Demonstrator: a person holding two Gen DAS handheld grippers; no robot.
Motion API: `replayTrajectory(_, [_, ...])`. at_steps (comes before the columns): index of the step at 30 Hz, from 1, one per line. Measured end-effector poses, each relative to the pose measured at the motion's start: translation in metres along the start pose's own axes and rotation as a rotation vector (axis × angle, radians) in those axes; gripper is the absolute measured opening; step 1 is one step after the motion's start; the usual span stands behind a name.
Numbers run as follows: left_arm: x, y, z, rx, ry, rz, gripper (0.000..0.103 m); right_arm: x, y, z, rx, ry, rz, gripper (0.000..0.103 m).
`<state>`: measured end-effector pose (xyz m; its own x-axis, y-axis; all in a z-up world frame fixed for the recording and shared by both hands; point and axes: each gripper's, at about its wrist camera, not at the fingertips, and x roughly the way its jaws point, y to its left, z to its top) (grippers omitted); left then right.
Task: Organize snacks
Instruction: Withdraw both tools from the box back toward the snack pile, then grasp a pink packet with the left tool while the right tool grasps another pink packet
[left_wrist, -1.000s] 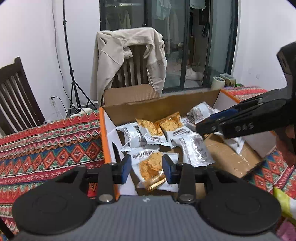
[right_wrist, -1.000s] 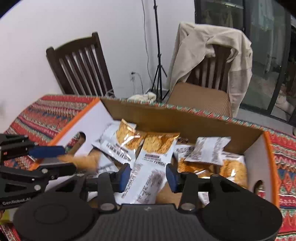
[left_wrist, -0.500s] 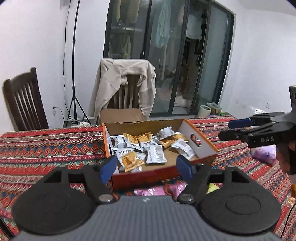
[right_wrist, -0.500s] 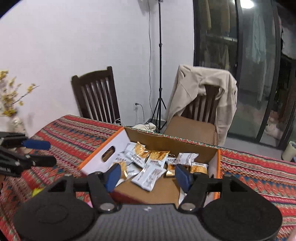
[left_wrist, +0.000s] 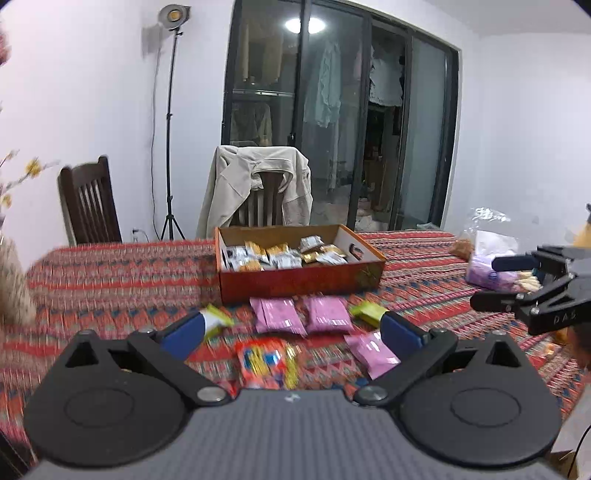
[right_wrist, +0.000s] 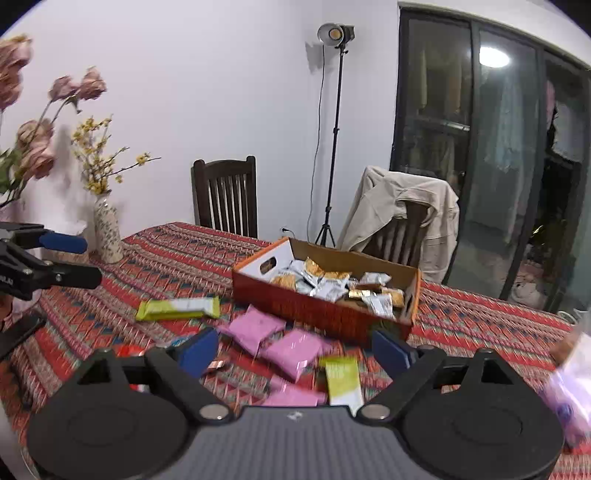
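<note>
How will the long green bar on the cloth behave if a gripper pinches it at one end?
The green bar lies flat and straight, so it is probably fairly stiff and light. Its glossy wrapper may slip between the pads. Gripped at one end, it would likely droop little.

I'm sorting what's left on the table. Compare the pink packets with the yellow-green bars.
The pink packets are short, plump pillow packs; the yellow-green bars are long, slim and flat. The packets cluster right in front of the box; the bars lie apart, one off to the left, one nearer the right gripper. Both lie loose on the tablecloth, outside the box.
</note>
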<state>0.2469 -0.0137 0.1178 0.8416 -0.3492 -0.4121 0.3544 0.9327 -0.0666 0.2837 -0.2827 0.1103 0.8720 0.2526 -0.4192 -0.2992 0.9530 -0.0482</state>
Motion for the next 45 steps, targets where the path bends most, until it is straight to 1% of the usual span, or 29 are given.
replayTrajectory(3, [-0.023, -0.005, -0.031, -0.045, 0.002, 0.024, 0.103, -0.028, 0.014, -0.030, 0.010, -0.007, -0.023, 0.093])
replayTrajectory(6, [-0.039, -0.008, -0.054, -0.063, 0.010, 0.045, 0.103, -0.045, 0.024, -0.058, 0.040, -0.001, -0.055, 0.094])
replayTrajectory(8, [-0.048, -0.010, -0.068, -0.058, 0.024, 0.058, 0.103, -0.053, 0.029, -0.073, 0.061, 0.009, -0.078, 0.094])
replayTrajectory(11, [-0.054, -0.012, -0.080, -0.040, 0.038, 0.084, 0.103, -0.062, 0.036, -0.092, 0.092, 0.027, -0.093, 0.095])
replayTrajectory(15, [-0.054, -0.015, -0.086, -0.020, 0.046, 0.094, 0.103, -0.064, 0.046, -0.106, 0.082, 0.050, -0.090, 0.095])
replayTrajectory(19, [-0.051, -0.016, -0.087, -0.010, 0.046, 0.084, 0.103, -0.062, 0.052, -0.110, 0.071, 0.059, -0.102, 0.095])
replayTrajectory(25, [-0.037, -0.014, -0.087, -0.021, 0.066, 0.077, 0.103, -0.053, 0.049, -0.109, 0.079, 0.069, -0.107, 0.095])
replayTrajectory(32, [-0.009, -0.001, -0.085, -0.039, 0.108, 0.079, 0.103, -0.021, 0.039, -0.108, 0.107, 0.110, -0.105, 0.095])
replayTrajectory(40, [0.029, 0.016, -0.078, -0.055, 0.139, 0.080, 0.103, 0.048, 0.036, -0.098, 0.118, 0.151, -0.082, 0.094])
replayTrajectory(45, [0.055, 0.026, -0.071, -0.063, 0.162, 0.072, 0.103, 0.092, 0.028, -0.088, 0.157, 0.158, -0.084, 0.093])
